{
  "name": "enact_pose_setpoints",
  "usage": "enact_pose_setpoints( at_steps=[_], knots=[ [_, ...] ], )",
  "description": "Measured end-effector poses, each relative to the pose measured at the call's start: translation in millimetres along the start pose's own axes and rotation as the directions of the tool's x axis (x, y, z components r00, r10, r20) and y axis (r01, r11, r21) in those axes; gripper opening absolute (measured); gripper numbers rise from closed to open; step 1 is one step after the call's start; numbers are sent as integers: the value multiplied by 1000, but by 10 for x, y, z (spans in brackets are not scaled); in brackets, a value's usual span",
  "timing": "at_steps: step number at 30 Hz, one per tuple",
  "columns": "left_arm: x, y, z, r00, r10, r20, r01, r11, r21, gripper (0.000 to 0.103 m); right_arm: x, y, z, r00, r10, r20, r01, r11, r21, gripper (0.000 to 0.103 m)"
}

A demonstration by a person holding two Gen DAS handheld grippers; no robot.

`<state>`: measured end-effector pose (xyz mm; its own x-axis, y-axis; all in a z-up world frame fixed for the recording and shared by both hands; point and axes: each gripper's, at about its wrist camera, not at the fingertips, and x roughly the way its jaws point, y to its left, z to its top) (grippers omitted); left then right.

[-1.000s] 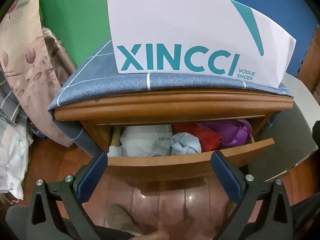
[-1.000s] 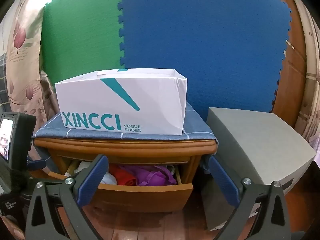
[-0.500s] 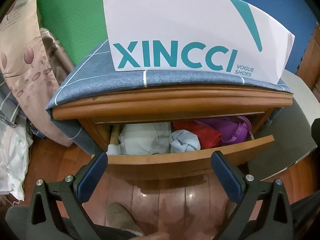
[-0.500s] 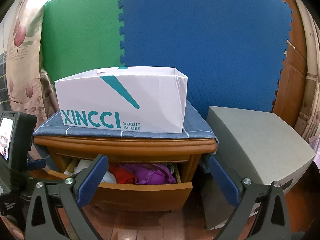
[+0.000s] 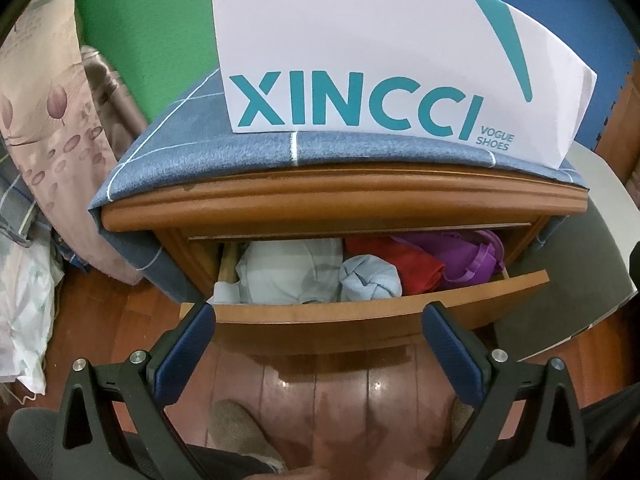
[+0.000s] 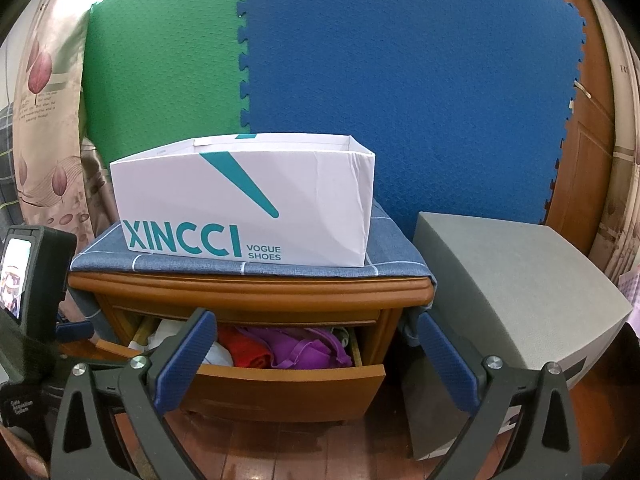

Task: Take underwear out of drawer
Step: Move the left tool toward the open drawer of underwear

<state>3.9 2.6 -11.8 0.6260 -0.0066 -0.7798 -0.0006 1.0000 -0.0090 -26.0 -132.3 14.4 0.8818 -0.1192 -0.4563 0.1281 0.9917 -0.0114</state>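
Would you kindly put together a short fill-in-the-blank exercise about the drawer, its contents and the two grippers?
1. The wooden drawer is pulled ____.
2. Between the light blue bundle and the purple garment lies a ____ garment.
3. The white shoe box stands on a ____ checked cloth.
4. The left gripper and the right gripper are both ____ and hold nothing.

Missing words: open; red; blue; open

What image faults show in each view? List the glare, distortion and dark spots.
Left wrist view: fisheye bows the white XINCCI shoe box; lamp glare glints on the red-brown wooden floor; corners vignette black. Right wrist view: the open wooden drawer interior lies in shade; edges curve.
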Motion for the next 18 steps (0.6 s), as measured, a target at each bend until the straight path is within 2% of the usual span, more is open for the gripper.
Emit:
enact_pose_setpoints(
  at_steps=[9,15,18],
  knots=[
    [16,68,4,1000,4,-14,-4,1000,-28,102,-18,-10,13,1000,-4,-2,4,1000,-4,103],
    [54,184,6,999,-2,-44,-2,997,-83,102,-96,-153,93,1000,-1,3,1,1000,17,103],
    [61,224,13,998,-20,-62,13,993,-113,102,-159,-202,164,1000,2,22,-2,1000,-9,103]
  ],
)
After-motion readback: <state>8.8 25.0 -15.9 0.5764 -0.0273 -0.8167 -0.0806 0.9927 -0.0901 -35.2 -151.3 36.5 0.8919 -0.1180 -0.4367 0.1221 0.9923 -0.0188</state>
